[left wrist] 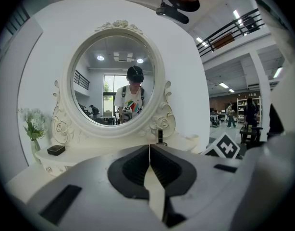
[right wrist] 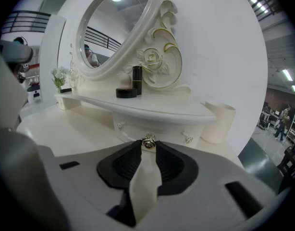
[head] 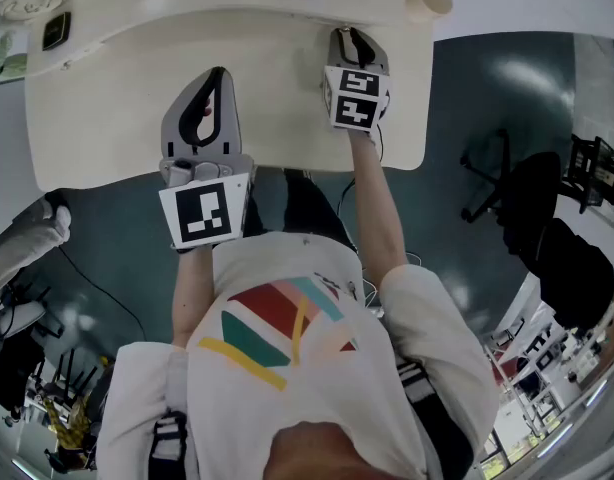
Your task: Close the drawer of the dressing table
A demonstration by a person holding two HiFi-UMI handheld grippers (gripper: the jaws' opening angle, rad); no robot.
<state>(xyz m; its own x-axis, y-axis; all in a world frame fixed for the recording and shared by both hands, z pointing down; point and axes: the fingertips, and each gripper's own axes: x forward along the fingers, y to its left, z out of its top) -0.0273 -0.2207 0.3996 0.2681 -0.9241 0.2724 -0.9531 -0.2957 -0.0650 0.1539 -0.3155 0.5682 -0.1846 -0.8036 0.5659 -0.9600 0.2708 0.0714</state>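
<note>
The cream dressing table (head: 117, 118) has a small drawer (right wrist: 159, 129) under its raised shelf (right wrist: 152, 110), with a gold rose-shaped knob (right wrist: 148, 141). My right gripper (right wrist: 148, 148) reaches to the drawer front, its two fingertips closed on either side of that knob. In the head view the right gripper (head: 349, 38) is at the back of the tabletop, tips under the shelf edge. How far the drawer stands out I cannot tell. My left gripper (head: 215, 80) hovers over the middle of the tabletop. In its own view the left gripper (left wrist: 149, 147) is shut with nothing between its jaws, facing the oval mirror (left wrist: 119, 76).
On the shelf stand a black lipstick tube (right wrist: 137, 80), a black round compact (right wrist: 126, 93), a small black box (left wrist: 56, 149) and a vase of flowers (left wrist: 33, 126). A cream cup (right wrist: 218, 122) sits at the table's right end. A black office chair (head: 547, 218) stands to the right.
</note>
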